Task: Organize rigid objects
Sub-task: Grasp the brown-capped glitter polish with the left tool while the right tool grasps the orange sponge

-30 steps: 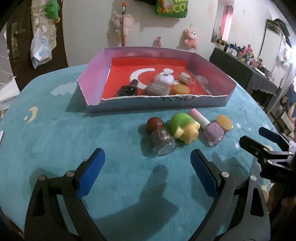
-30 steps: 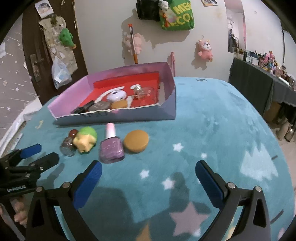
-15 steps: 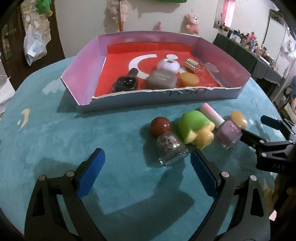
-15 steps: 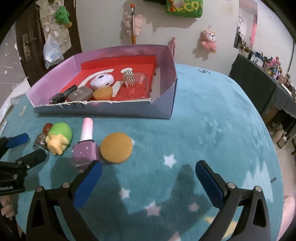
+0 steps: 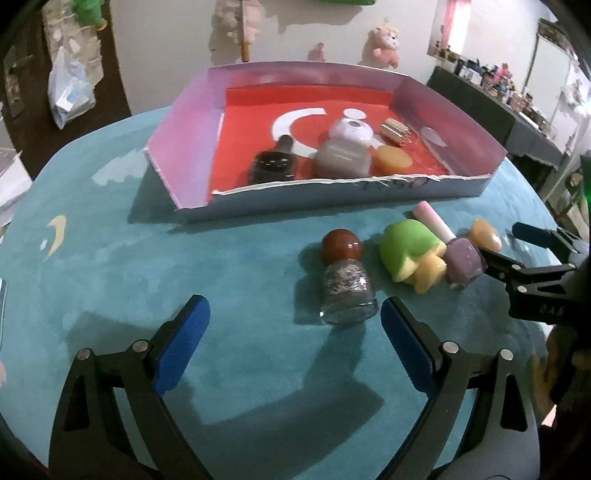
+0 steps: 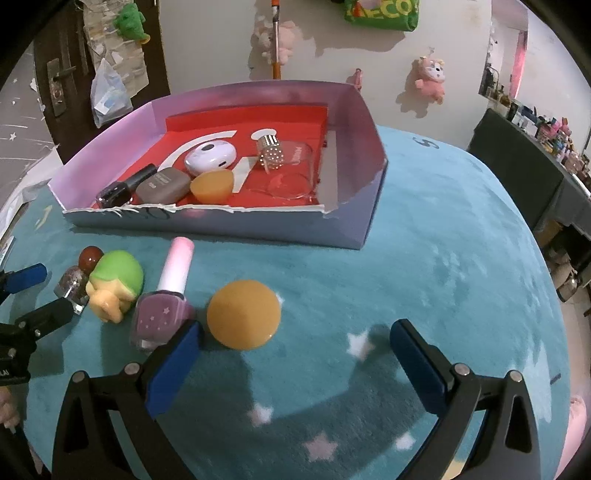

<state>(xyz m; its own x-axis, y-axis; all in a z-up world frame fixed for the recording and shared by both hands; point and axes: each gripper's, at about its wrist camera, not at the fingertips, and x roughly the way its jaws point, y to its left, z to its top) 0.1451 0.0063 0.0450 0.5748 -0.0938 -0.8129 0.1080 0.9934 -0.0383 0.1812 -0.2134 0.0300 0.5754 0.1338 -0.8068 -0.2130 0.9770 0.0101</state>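
A round table covered in a teal plush cloth printed with pale stars and a crescent moon fills the foreground. Behind it rises a white wall hung with pink plush toys, a green cushion and an upright orange-tipped stick. At left stands a dark wooden door with a metal handle plate, a plastic bag and a small green toy hanging on it. At right a dark-draped side table carries many small bottles and figurines, lit pink from a doorway beyond.
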